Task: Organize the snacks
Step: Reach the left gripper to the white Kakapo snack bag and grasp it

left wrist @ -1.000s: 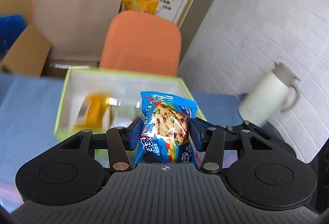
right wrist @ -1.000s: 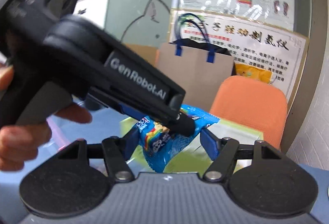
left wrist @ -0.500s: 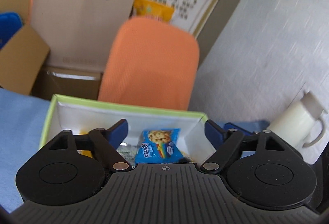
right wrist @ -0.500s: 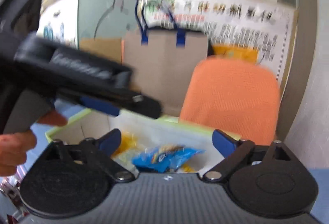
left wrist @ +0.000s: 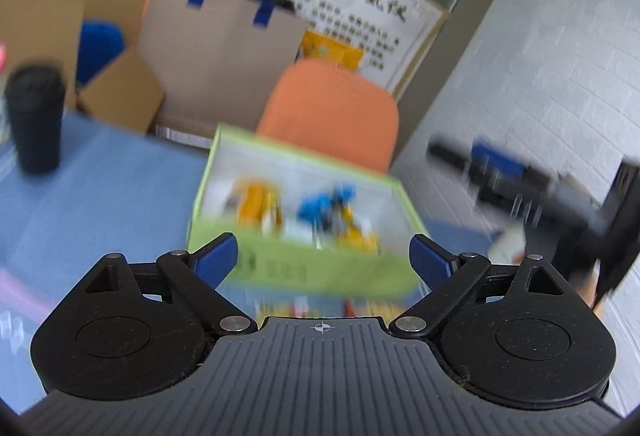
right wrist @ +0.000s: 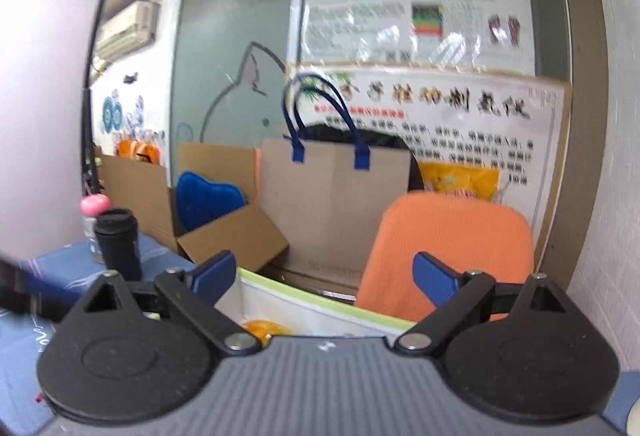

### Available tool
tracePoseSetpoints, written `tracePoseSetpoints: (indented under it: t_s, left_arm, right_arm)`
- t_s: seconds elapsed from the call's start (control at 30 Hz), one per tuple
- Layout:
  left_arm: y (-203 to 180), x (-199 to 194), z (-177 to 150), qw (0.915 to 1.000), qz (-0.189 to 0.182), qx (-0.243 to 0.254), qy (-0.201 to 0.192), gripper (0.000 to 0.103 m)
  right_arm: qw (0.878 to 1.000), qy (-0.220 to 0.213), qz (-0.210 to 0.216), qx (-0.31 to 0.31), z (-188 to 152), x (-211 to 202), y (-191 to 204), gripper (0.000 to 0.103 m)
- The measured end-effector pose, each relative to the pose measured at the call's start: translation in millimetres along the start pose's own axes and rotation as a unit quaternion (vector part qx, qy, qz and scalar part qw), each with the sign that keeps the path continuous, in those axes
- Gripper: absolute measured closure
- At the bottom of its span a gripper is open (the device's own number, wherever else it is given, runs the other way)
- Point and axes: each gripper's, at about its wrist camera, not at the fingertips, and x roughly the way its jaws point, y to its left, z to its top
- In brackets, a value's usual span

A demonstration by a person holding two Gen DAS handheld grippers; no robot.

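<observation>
Blue cloth over the table (left wrist: 100, 172), a white brick wall on the right of the left view, posters and a frosted glass panel filling the top of the right view. An orange chair (left wrist: 332, 112) stands behind the table, with a brown paper bag (left wrist: 216, 52) and open cardboard boxes (right wrist: 236, 236) further back. A black tumbler (left wrist: 34, 124) stands at the left edge of the left view, and it shows again at lower left in the right view.

Here's my left gripper (left wrist: 323, 256), low in the frame, jaws opening wide with nothing between the blue pads (left wrist: 216, 256). Straight past them, centre frame, sits the green-rimmed box (left wrist: 304, 268) on the cloth. Inside it, blurred by motion, I make out a blue snack packet (left wrist: 324, 202) in the middle, yellow packets (left wrist: 256, 204) to its left and more yellow below it. I cannot read any labels.

Over to my right gripper (right wrist: 323, 278): jaws spread well apart, empty. Between them I catch only the far wall of the box, white inside with a green top edge, and one orange-yellow packet (right wrist: 260, 328) peeking just above the gripper body. That same gripper streaks across the right edge of the left view as a dark, smeared shape with a flash of blue.
</observation>
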Motion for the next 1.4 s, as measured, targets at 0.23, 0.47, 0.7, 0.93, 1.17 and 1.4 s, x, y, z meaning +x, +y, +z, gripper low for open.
tracePoseSetpoints:
  t_s: [0.23, 0.47, 0.7, 0.93, 1.17, 1.4]
  left_arm:
    - [20.7, -10.5, -79.0, 0.9958, -0.026, -0.041, 0.077, 0.023]
    - [16.1, -10.0, -108.3, 0.9883, -0.064, -0.065, 0.123, 0.028]
    - [-6.7, -15.1, -103.8, 0.9904, -0.073, -0.04, 0.111, 0.026]
    - [-11.5, -4.4, -101.8, 0.9886, -0.079, -0.043, 0.121, 0.025]
    - [-57.4, 24.3, -97.1, 0.9775, -0.141, -0.02, 0.155, 0.025]
    - [-81.2, 64.8, -113.2, 0.9687, -0.104, -0.035, 0.223, 0.036]
  right_arm:
    - [0.998, 0.055, 0.03, -0.032, -40.2, -71.7, 42.6, 0.002]
    - [0.985, 0.166, -0.039, 0.039, -143.9, -127.6, 71.1, 0.002]
    - [0.978, 0.181, -0.075, 0.066, -171.2, -119.8, 87.8, 0.002]
    - [0.973, 0.2, -0.102, 0.057, -181.2, -133.5, 68.9, 0.002]
    - [0.971, 0.2, -0.094, 0.096, -179.5, -161.3, 48.6, 0.002]
    - [0.977, 0.202, -0.053, 0.046, -171.7, -146.2, 64.9, 0.002]
